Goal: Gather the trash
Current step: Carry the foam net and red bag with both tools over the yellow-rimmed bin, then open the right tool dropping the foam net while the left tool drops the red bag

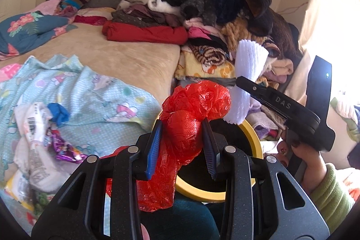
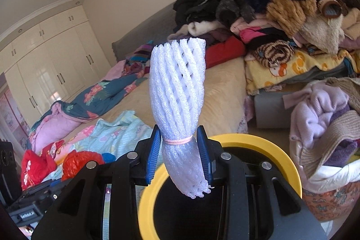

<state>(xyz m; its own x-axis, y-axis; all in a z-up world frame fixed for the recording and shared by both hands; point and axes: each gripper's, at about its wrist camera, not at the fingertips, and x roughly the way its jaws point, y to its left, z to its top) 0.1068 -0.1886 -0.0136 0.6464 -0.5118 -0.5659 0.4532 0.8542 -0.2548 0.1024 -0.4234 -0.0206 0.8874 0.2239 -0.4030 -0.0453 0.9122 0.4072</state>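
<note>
Above the round yellow-rimmed bin (image 2: 290,163), our left tool (image 1: 182,142) clamps the crumpled red plastic bag (image 1: 191,118); our right tool (image 2: 179,151) clamps the white foam net sleeve (image 2: 180,91); releasing off-centre, we risk either one catching the rim.

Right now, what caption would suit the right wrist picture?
Right tongs clamp a white foam net sleeve above the yellow-rimmed bin.

The right gripper (image 2: 180,152) clamps a white foam net (image 2: 177,91) at its pink band (image 2: 177,140), directly above the yellow-rimmed bin (image 2: 285,163). The net stands upright, its lower end hanging over the bin's dark opening. Left of the bin lies a red bag (image 2: 81,161); right of it, a basket (image 2: 333,197) of clothes.
</note>
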